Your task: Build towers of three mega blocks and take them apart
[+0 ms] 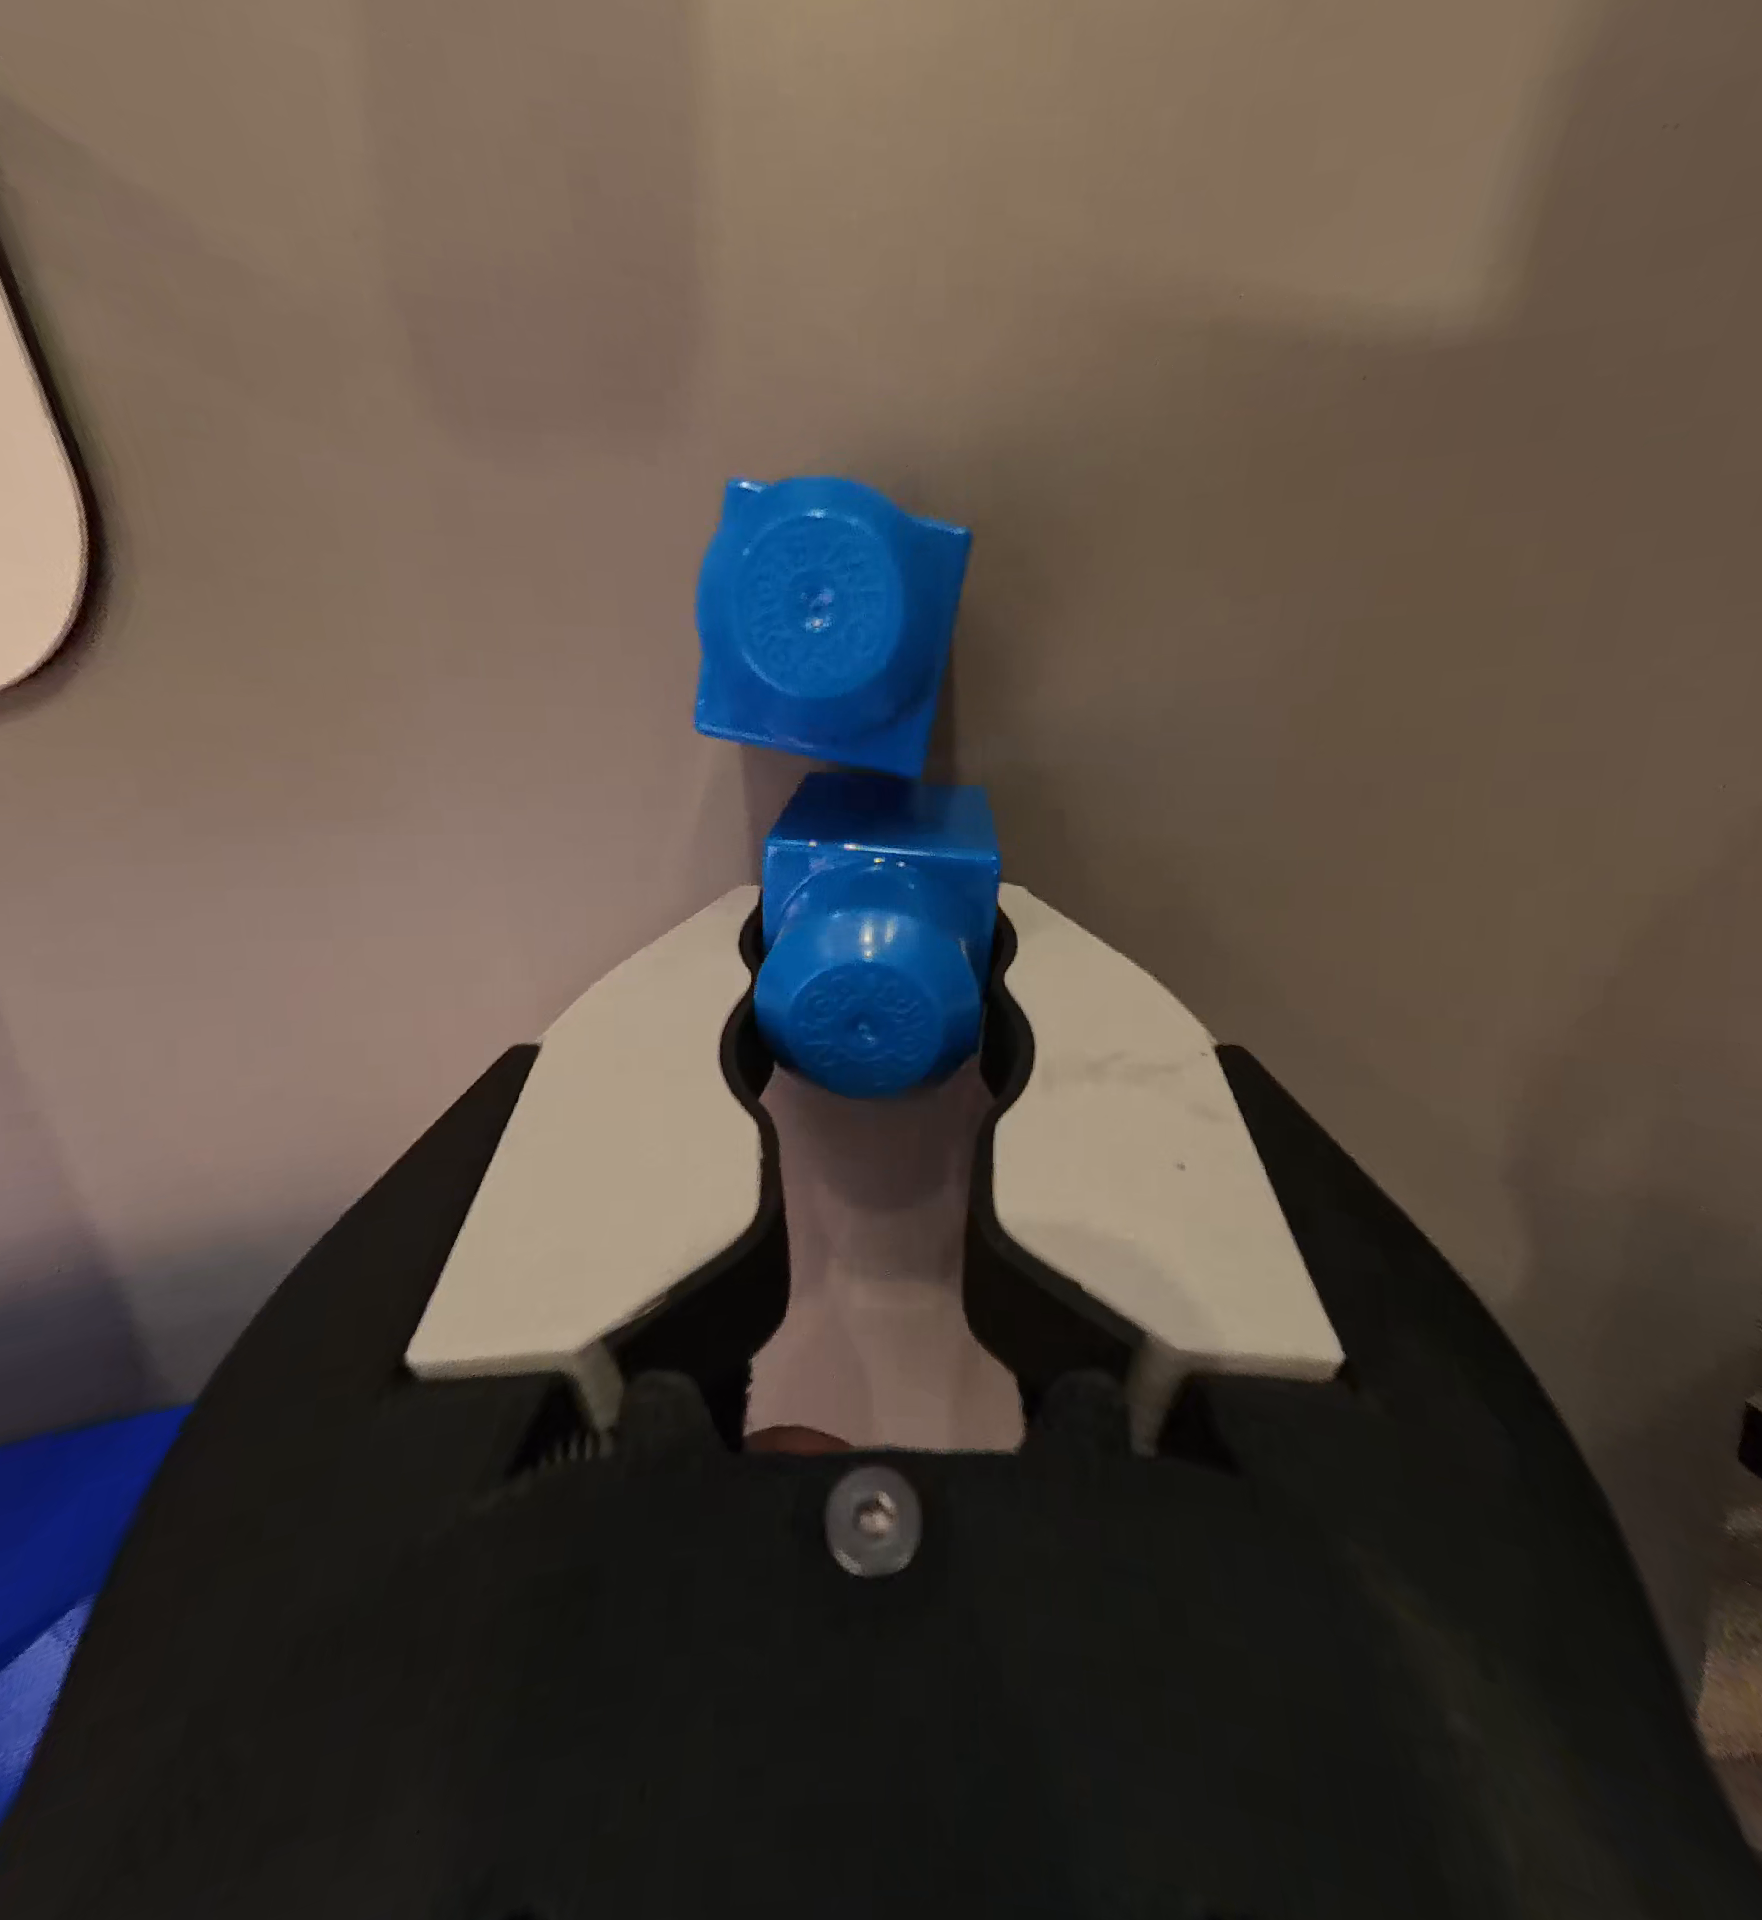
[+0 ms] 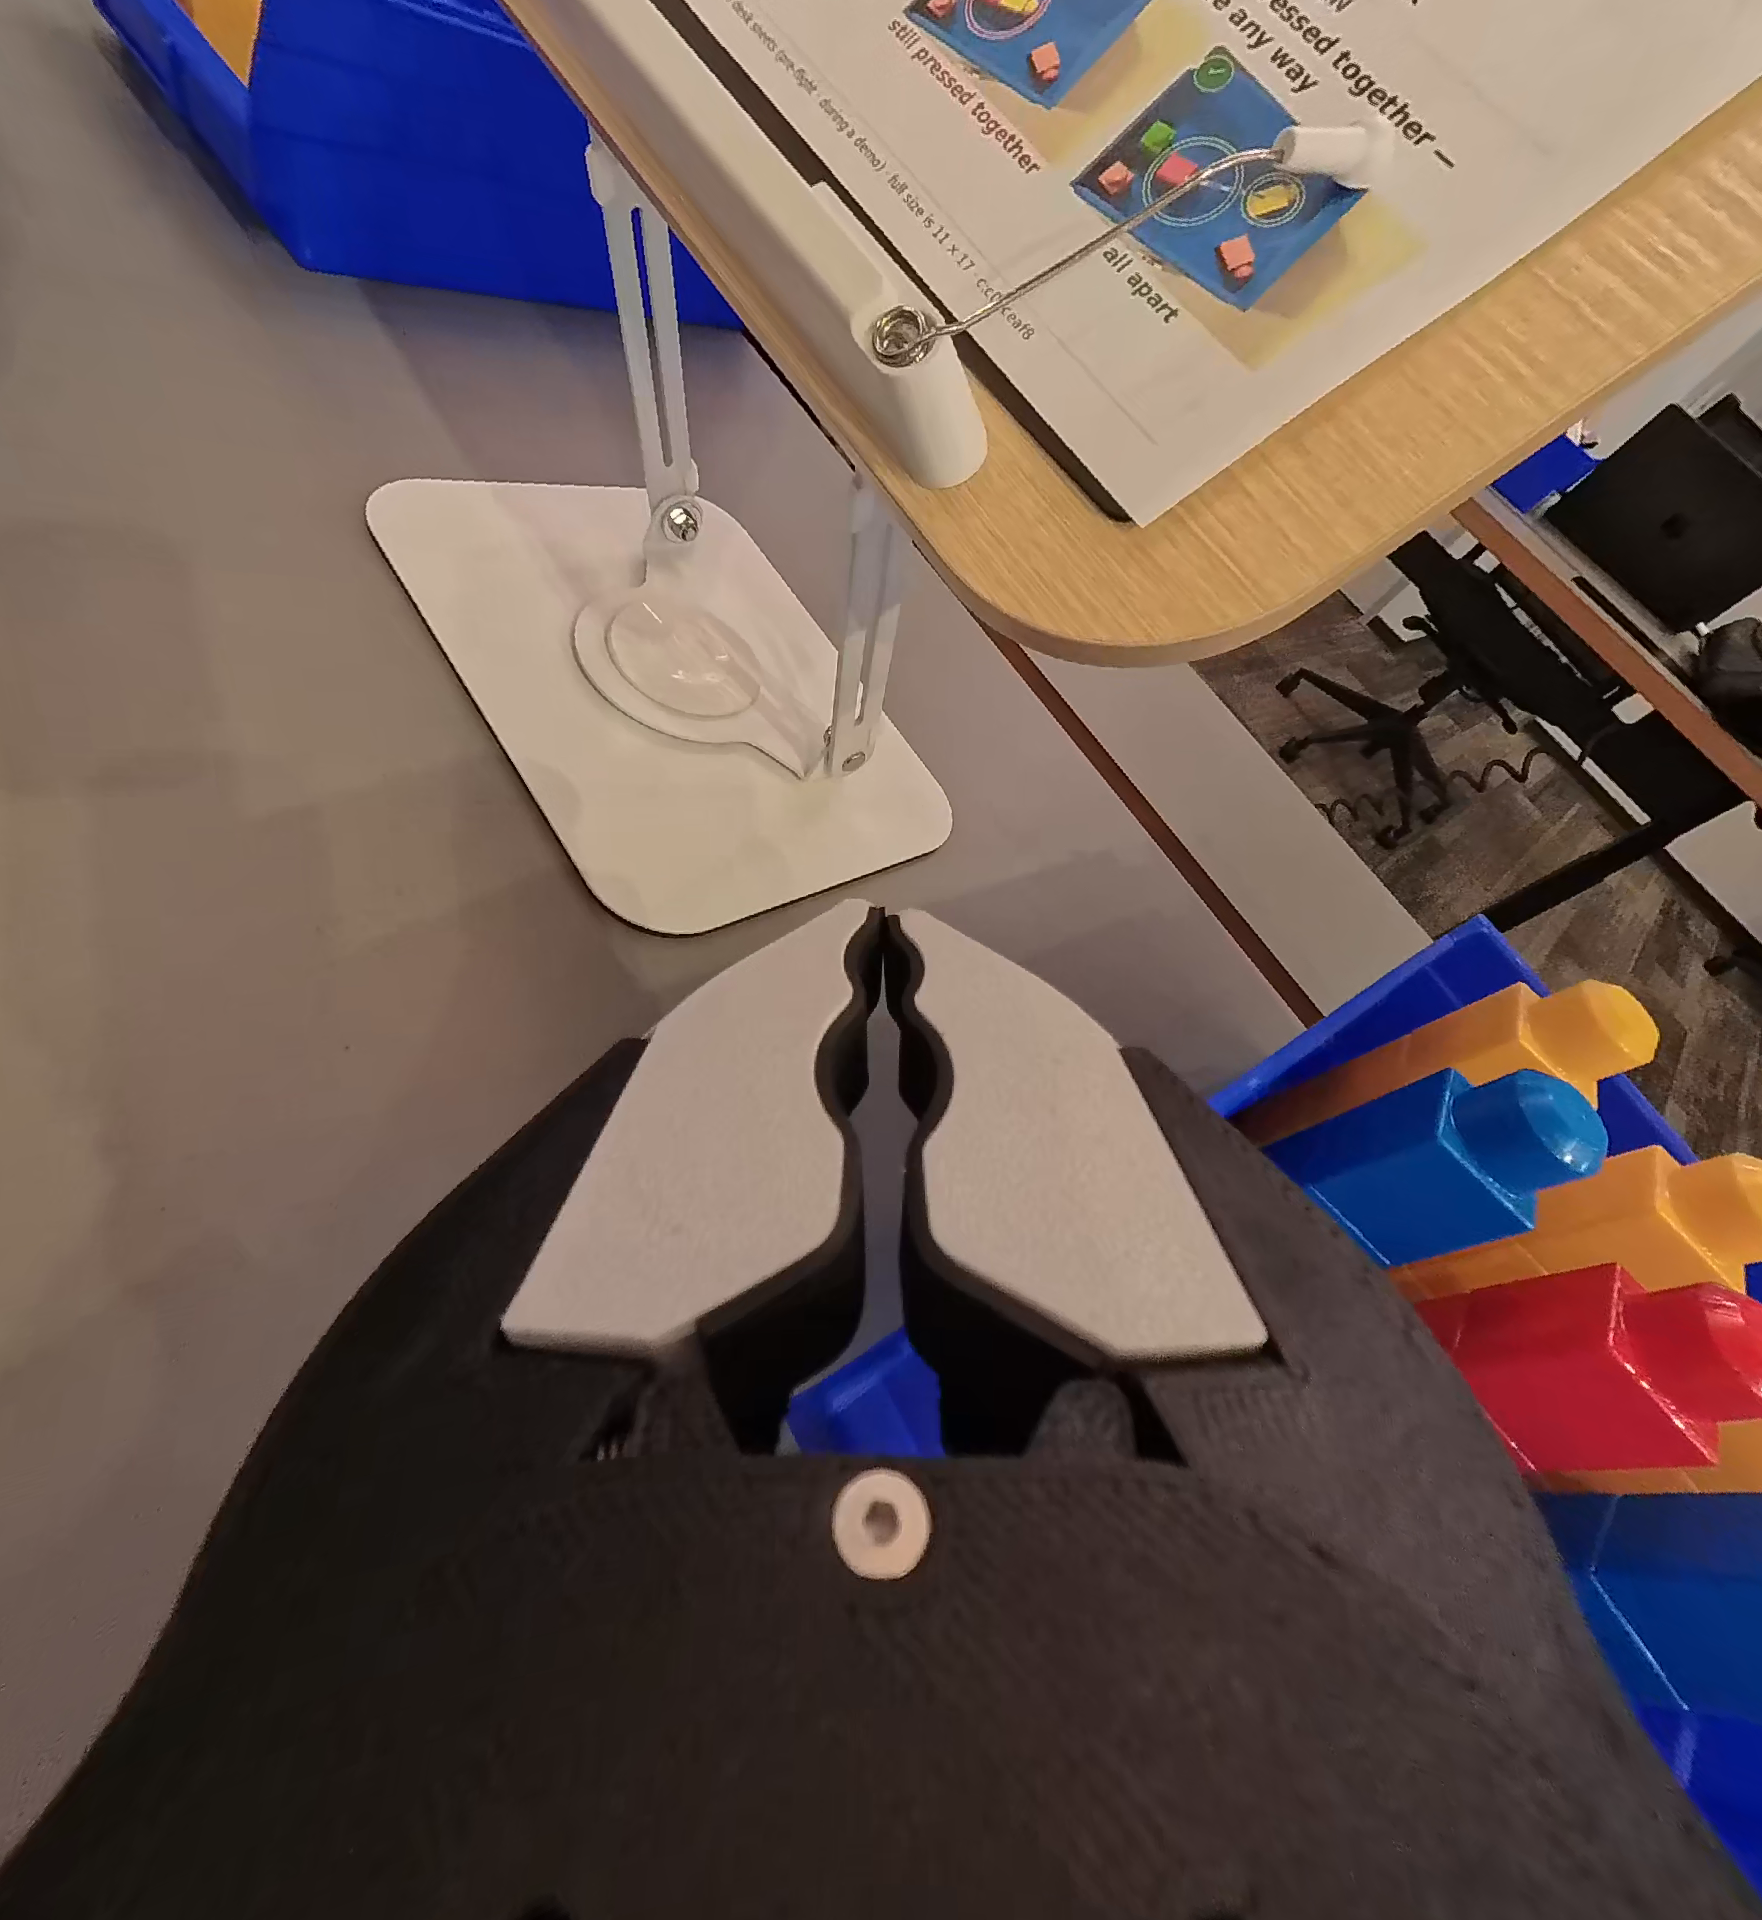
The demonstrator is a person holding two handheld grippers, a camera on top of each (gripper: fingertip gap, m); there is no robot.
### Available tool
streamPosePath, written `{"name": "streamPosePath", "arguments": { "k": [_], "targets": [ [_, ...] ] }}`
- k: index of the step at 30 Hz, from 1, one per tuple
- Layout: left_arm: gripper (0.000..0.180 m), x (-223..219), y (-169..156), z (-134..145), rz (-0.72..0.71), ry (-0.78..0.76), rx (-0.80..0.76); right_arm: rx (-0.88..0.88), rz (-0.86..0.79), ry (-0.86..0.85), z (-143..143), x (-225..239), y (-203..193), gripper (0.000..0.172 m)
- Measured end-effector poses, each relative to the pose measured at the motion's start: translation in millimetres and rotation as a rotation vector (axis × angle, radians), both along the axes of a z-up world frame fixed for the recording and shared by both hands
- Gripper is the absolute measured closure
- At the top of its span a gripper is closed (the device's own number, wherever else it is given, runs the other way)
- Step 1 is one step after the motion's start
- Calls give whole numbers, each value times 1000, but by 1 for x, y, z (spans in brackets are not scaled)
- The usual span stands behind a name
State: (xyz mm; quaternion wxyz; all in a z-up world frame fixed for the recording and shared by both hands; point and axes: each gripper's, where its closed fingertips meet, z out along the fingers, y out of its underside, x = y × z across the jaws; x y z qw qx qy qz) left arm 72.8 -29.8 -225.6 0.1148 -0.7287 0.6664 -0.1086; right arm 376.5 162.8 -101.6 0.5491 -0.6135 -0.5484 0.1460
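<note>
Blue plastic filled the left gripper (image 1: 872, 997): its pads pressed both sides of a single-stud blue mega block (image 1: 877, 935), stud facing the camera, above the grey tabletop (image 1: 1272, 520), while a second blue single-stud block (image 1: 825, 623) stood just beyond, tilted slightly askew. To mate them well, the held block probably needed squaring to that twisted neighbour before pressing straight on. Rightward, the right gripper (image 2: 883, 940) hung closed on nothing beside a blue bin (image 2: 1376, 1029) of yellow, blue and red blocks.
</note>
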Motion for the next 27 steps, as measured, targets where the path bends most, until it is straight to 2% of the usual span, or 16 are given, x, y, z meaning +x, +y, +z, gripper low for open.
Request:
{"name": "streamPosePath", "arguments": {
  "k": [1, 3, 5, 7, 9, 14, 16, 20, 22, 24, 27],
  "targets": [
    [144, 0, 0, -2, -1, 9, 0, 0, 1, 0, 0, 0, 0, 172],
    [131, 1, 0, -3, 28, 8, -5, 3, 2, 1, 1, 0, -1, 172],
    [129, 1, -4, 2, 33, -24, -33, 2, 3, 3, 2, 0, -1, 172],
    [127, -7, -2, 16, 48, -51, -13, 7, -2, 2, 2, 2, 0, 172],
    [128, -26, 13, 38, 97, -60, 72, 5, -4, 13, 4, 3, 0, 172],
    [130, -117, 96, 95, 326, 4, 327, 1, 1, 9, 2, 1, 0, 172],
    [130, -158, 135, 104, 418, 48, 381, -2, 3, 2, 0, 0, 0, 172],
    [133, -218, 213, 96, 510, 116, 428, -9, -2, 7, -1, 2, 1, 172],
    [128, -242, 248, 88, 540, 172, 462, -12, -5, 2, -3, 2, 2, 172],
    [131, -252, 274, 78, 569, 164, 440, -18, -6, -3, -5, 2, 3, 172],
    [130, -279, 298, 56, 567, 347, 427, -21, -3, -1, -5, 2, 3, 172]
  ]
}}
